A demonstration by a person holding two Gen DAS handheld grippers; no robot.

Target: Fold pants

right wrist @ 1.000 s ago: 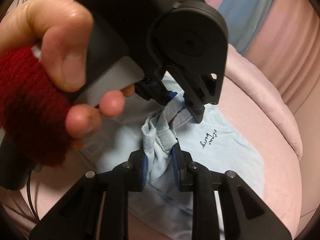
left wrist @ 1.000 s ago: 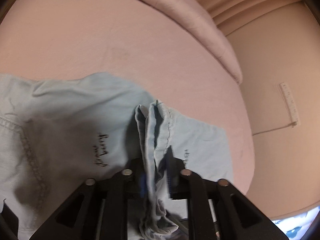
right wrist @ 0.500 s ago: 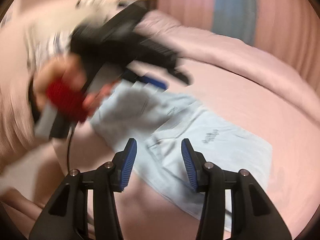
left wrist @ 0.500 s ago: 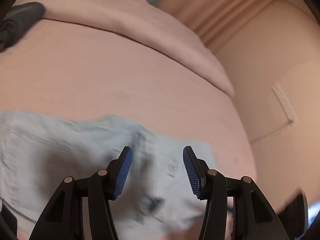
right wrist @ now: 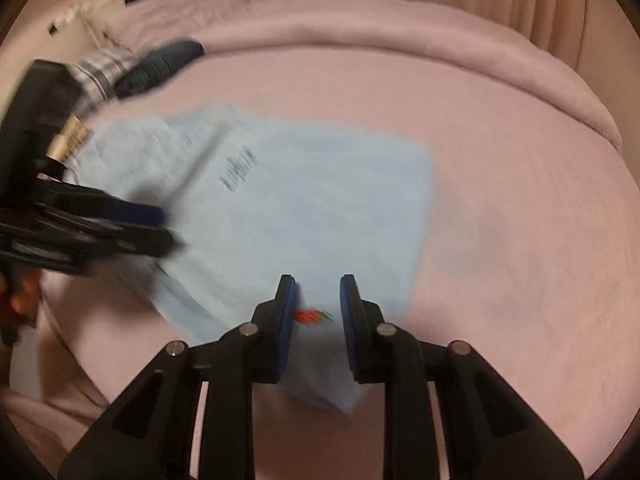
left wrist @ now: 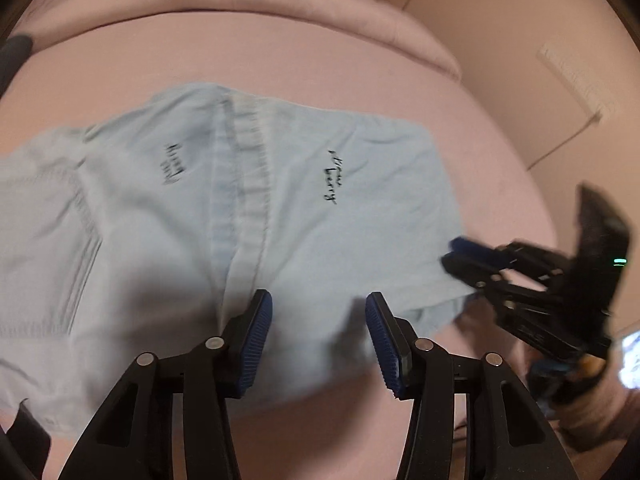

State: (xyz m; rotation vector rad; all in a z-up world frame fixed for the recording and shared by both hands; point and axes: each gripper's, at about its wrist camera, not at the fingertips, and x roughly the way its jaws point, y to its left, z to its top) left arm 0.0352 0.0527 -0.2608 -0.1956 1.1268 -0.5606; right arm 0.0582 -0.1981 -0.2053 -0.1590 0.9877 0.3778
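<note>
Lying flat on pink bed (right wrist: 500, 200), light-blue pants (left wrist: 280, 200), both grippers' fingers closing, empty, hovering above.

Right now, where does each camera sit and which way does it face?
Left wrist: on the left claw, aimed down at the pale blue pants on the pink bed; the right claw enters from the right, closing.
Right wrist: on the right claw, aimed down at the pants' corner; the left claw enters from the left.
Shared: pants, bed, both claws.
</note>
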